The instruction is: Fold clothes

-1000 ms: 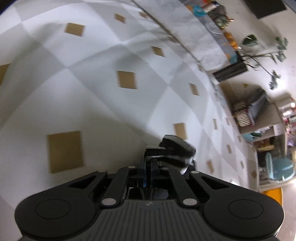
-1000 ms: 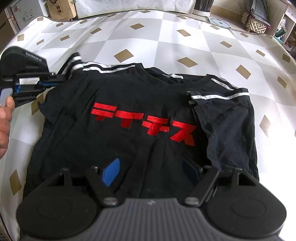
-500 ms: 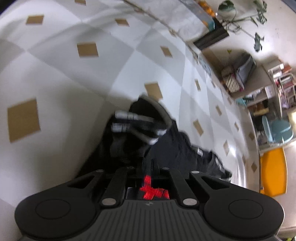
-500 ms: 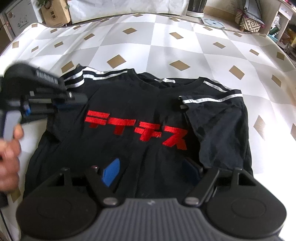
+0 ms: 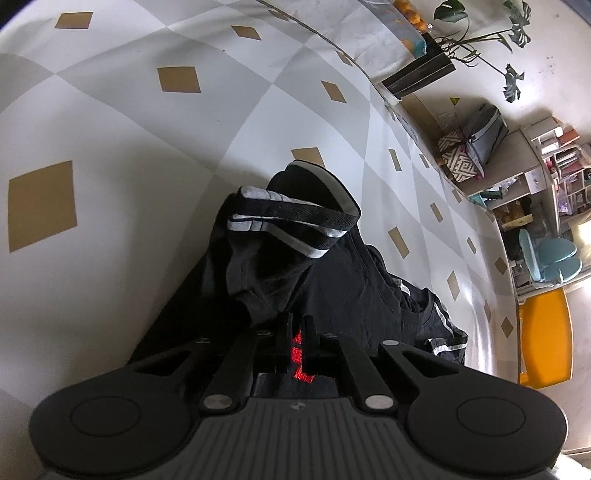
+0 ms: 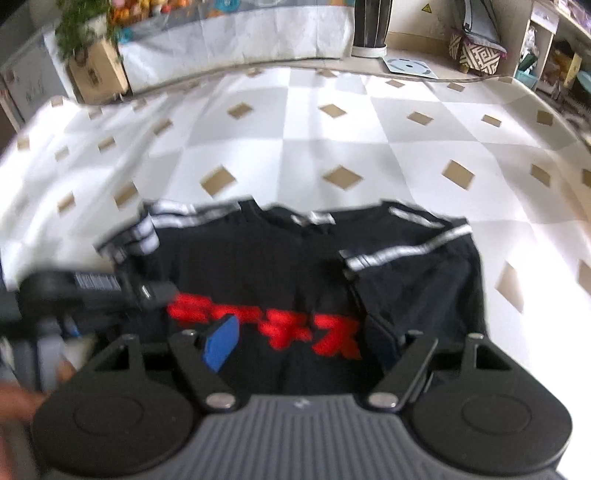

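Note:
A black T-shirt with red lettering and white sleeve stripes lies face up on the checkered tablecloth. Its right sleeve is folded in over the chest. My left gripper is shut on the left sleeve, which stands bunched and lifted above the shirt body. The right wrist view shows that left gripper at the left end of the red print, with the striped sleeve draped beyond it. My right gripper hovers open over the shirt's lower chest, nothing between its fingers.
A person's hand holds the left gripper at the lower left. Past the table's far edge stand a planter box, a black vase and a patterned basket. An orange chair stands beside the table.
The left gripper has carried the striped sleeve inward from the shirt's edge over the body, toward the red print. The right gripper has risen and tilted, so the shirt sits lower in its view.

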Motion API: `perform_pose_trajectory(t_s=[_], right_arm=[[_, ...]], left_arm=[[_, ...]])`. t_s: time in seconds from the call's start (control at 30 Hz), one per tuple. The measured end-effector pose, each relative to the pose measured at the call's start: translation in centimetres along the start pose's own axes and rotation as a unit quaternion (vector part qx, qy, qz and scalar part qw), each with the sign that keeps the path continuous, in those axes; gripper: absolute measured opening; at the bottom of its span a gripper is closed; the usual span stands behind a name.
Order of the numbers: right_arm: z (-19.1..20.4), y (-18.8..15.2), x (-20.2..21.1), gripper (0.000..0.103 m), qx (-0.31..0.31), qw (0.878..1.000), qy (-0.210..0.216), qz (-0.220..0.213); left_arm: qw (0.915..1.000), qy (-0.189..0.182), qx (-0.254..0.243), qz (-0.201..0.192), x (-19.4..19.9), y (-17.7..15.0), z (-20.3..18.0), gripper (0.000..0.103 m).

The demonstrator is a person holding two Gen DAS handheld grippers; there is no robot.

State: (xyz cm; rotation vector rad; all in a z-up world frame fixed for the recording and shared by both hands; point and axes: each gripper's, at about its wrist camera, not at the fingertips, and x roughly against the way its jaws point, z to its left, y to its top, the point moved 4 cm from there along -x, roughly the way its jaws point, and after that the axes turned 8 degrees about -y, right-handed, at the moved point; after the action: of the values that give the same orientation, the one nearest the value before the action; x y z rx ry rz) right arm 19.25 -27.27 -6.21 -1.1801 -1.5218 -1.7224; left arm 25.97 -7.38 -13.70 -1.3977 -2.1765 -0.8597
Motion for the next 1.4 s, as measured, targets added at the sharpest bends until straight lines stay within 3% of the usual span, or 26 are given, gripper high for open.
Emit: perform_pose_trajectory(t_s=[0.2, 0.43, 0.73, 0.97, 1.23, 1.3, 1.4], right_arm=[[2.1, 2.4, -1.2, 0.074, -0.051, 0.995, 0.080, 0.013], [5.1, 3.7, -4.2, 0.074, -0.091, 0.988, 0.118, 0.030], [8.6, 6.6, -5.6, 0.076, -0.095, 0.983, 0.157, 0.015], [9.7, 5.5, -8.4, 0.076, -0.069, 0.988, 0.123, 0.056], [5.9, 5.4, -7.8, 0.076, -0.052, 0.997, 0.049, 0.034], [5.1, 5.4, -7.7, 0.076, -0.054, 0.998, 0.035, 0.028], [4.2, 5.2, -7.7, 0.076, -0.060, 0.998, 0.009, 0.023]], left_arm=[[0.9999, -0.010, 0.001, -0.001, -0.2, -0.1, 0.3, 0.002], [0.9998, -0.020, 0.005, 0.004, -0.1, -0.3, 0.7, 0.002], [0.9996, -0.026, 0.001, 0.010, 0.0, -0.5, 0.8, 0.002], [0.9994, -0.009, -0.028, 0.018, 0.1, -0.6, 0.0, 0.003], [0.9956, 0.027, -0.048, 0.077, 3.5, -1.7, -0.8, 0.025], [0.9941, 0.047, -0.047, 0.085, 4.7, -2.7, -0.6, 0.034], [0.9917, 0.083, -0.035, 0.092, 5.8, -4.3, 0.3, 0.036]])
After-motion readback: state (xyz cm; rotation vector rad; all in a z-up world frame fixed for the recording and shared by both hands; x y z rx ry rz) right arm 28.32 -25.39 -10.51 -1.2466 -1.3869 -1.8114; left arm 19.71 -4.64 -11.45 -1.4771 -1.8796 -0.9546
